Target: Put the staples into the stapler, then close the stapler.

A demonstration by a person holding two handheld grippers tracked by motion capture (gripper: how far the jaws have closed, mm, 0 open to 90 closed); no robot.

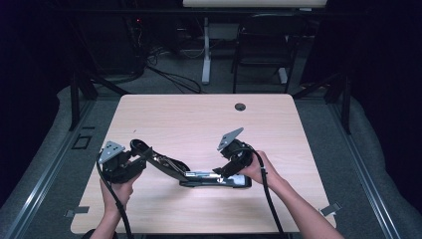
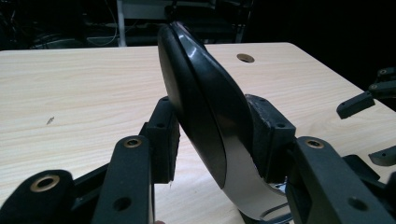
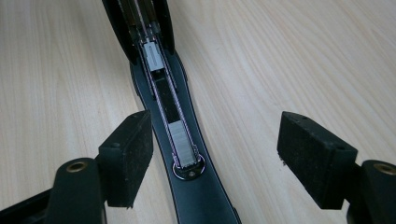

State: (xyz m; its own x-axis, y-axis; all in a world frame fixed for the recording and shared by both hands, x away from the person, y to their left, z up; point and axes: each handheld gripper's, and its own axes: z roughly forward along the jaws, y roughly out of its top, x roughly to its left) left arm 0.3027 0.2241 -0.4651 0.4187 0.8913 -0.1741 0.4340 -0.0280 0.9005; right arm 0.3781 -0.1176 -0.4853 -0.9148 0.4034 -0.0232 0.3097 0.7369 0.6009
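Stapler [image 1: 199,175] lies opened near my table's [image 1: 199,119] front edge, my left gripper [image 2: 215,140] clamping its raised lid, my right gripper [image 3: 212,154] spread wide above its base.

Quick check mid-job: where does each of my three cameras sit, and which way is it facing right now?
High view: above the person's side, looking forward and down on the table; both forearms, left gripper, right gripper.
Left gripper view: rides the left gripper, facing across the table; jaws clamp the stapler's raised top arm.
Right gripper view: rides the right gripper, looking down; open jaws flank the staple channel.
Shared: the open stapler and the table.
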